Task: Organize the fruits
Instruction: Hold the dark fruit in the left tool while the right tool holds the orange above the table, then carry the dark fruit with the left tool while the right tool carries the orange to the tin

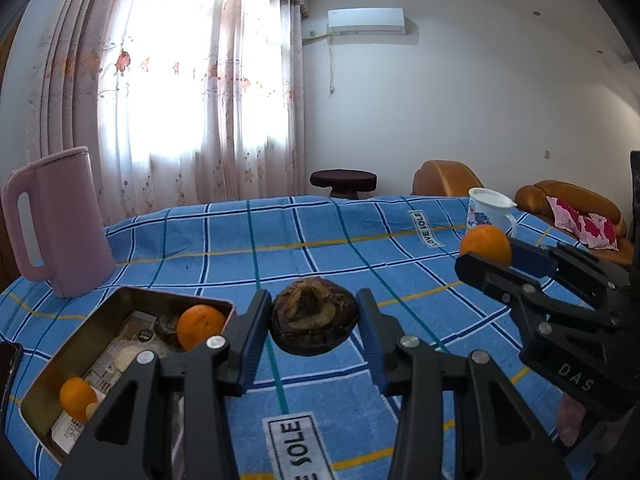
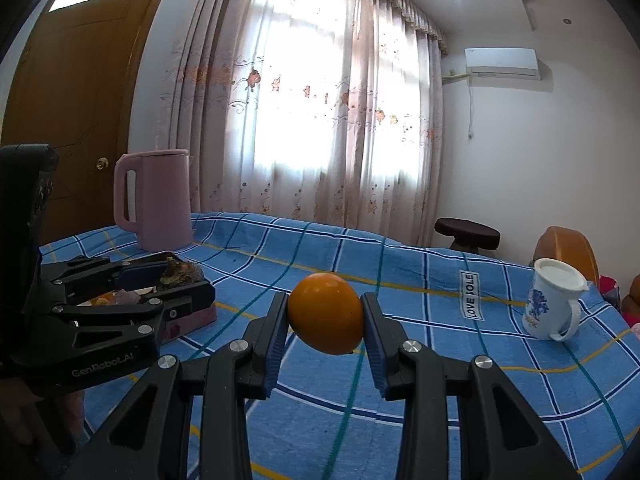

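Note:
My left gripper (image 1: 316, 314) is shut on a dark brown, wrinkled fruit (image 1: 314, 322), held just above the blue checked cloth and to the right of a metal tin box (image 1: 86, 332). The box holds two oranges (image 1: 201, 326) (image 1: 76, 398), another dark fruit (image 1: 167, 327) and printed paper. My right gripper (image 2: 325, 310) is shut on an orange (image 2: 326, 314), raised over the cloth. In the left wrist view the right gripper (image 1: 489, 257) and its orange (image 1: 486, 244) show at the right. In the right wrist view the left gripper (image 2: 182, 277) holds the dark fruit (image 2: 180, 271) beside the box (image 2: 196, 318).
A pink kettle (image 1: 60, 220) stands behind the box at the left. A white lidded mug (image 2: 554, 304) sits at the far right of the table. A dark phone (image 1: 8, 368) lies at the left edge. Behind the table are a stool (image 1: 343, 182) and a brown sofa (image 1: 568, 200).

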Demonstrator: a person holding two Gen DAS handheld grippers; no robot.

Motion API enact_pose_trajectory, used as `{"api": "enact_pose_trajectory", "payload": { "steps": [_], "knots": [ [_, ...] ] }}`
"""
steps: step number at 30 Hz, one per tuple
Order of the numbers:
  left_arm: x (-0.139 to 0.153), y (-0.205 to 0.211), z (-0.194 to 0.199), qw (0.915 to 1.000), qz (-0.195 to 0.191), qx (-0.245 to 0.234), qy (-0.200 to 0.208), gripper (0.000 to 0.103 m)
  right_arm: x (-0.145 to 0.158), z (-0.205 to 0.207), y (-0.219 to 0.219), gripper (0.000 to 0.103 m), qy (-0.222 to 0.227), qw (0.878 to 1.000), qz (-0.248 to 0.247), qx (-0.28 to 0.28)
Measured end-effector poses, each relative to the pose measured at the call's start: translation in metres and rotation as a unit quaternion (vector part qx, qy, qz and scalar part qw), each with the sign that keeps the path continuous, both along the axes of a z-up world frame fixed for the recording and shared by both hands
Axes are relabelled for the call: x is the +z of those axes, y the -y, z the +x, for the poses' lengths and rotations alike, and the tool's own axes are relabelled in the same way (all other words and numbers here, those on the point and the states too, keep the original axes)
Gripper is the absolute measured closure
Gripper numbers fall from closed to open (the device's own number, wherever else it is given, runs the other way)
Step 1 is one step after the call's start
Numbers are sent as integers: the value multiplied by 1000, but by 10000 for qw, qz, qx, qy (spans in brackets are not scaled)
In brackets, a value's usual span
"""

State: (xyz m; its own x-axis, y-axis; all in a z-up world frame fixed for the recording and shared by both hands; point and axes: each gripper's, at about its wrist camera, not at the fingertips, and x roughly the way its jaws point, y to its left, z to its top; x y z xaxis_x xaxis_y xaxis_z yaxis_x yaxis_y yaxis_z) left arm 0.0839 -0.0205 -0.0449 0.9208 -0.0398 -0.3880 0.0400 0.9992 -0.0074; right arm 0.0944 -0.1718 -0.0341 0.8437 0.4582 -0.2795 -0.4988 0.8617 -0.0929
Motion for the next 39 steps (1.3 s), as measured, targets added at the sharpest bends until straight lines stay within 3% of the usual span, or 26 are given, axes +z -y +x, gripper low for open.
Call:
{"api": "enact_pose_trajectory", "payload": {
  "steps": [22,39],
  "knots": [
    [-2,-42,-19,9996,-153,184,-117,58,-6,1,-51,65,-172,9987,-210,422],
    [2,-127,-50,9952,-359,902,-146,58,-3,-5,-94,65,-146,9958,-334,836]
  ]
}}
